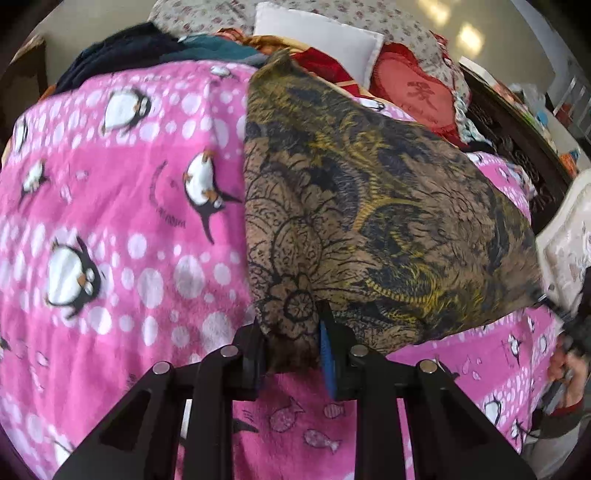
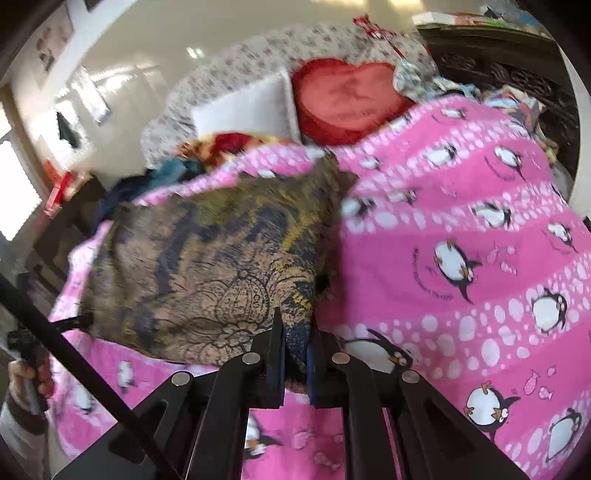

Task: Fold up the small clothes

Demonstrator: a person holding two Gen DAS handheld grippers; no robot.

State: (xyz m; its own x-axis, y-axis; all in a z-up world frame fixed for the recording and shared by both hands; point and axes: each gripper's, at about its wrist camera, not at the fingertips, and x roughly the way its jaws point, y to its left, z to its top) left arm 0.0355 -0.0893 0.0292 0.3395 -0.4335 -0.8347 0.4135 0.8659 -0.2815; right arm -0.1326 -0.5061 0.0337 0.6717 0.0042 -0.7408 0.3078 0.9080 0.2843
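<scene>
A brown, black and yellow patterned cloth (image 1: 369,206) is stretched above the pink penguin blanket (image 1: 122,229) on the bed. My left gripper (image 1: 291,332) is shut on its near left corner. In the right wrist view the same cloth (image 2: 207,258) fills the left middle, and my right gripper (image 2: 295,343) is shut on its near right corner. The cloth hangs taut between the two grippers, lifted off the blanket (image 2: 461,266). The right gripper shows blurred at the right edge of the left wrist view (image 1: 569,332).
A red heart cushion (image 2: 347,99), a white pillow (image 2: 251,107) and a floral cover (image 1: 207,14) lie at the far end of the bed. Dark clothes (image 1: 122,51) are piled at the far left. A dark carved bed frame (image 1: 517,147) runs along the right.
</scene>
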